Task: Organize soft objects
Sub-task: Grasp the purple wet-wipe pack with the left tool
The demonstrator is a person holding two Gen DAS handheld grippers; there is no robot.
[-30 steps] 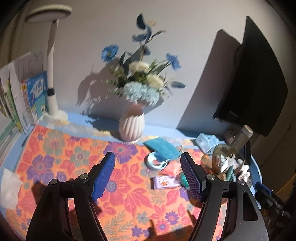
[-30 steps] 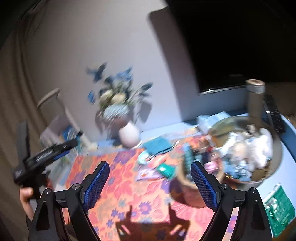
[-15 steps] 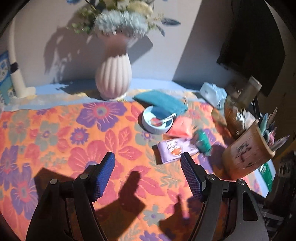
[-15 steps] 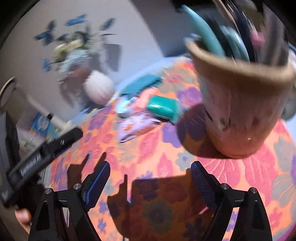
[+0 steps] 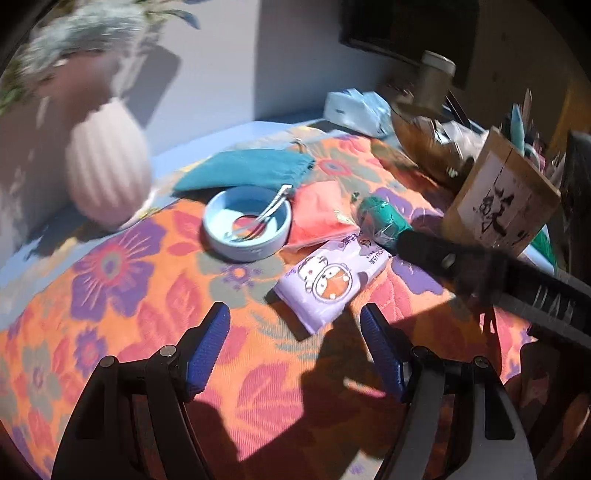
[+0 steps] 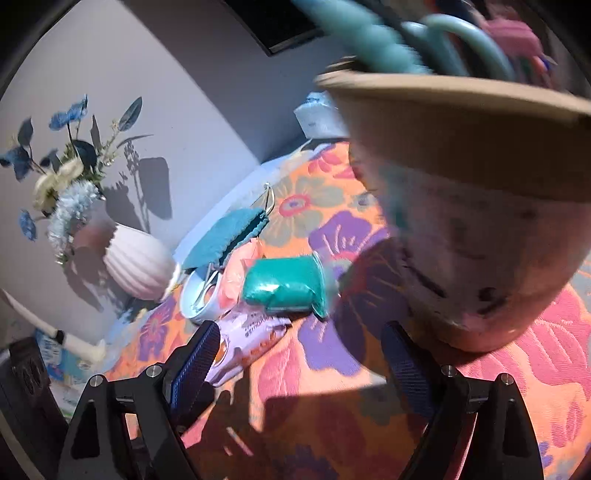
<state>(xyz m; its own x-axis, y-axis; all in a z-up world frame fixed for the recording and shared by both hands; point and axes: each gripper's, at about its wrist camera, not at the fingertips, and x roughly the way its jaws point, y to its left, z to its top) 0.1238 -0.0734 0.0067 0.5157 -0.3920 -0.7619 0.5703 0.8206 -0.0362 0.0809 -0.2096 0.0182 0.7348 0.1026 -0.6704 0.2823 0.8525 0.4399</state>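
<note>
Both claws hang over the flowered cloth (image 5: 122,280) with their jaws spread wide and nothing between them. The left gripper (image 5: 295,343) has an open stretch of cloth beneath it and off to its left, bare as far as the vase (image 5: 107,173). Just past its tips lies the purple pack (image 5: 332,284), flat and askew. Beyond that sit the soft things in a tight cluster: the green roll (image 5: 384,225) touching the pack's far corner, the coral pouch (image 5: 319,218) beside it, and the teal pouch (image 5: 247,171) behind the bowl (image 5: 245,229), close to the cloth's far edge. A metal utensil lies in the bowl; I cannot tell which kind.

The right gripper (image 6: 299,354) has far less room. The wooden holder (image 6: 480,206) looms just past its right finger, blurred and cut off at the frame edge. Its left finger overlaps the purple pack's near end; whether they touch is unclear. From the left view one finger of the right gripper reaches across in front of the roll, hiding its near end. The vase top and flowers (image 5: 74,33) are smeared.
</note>
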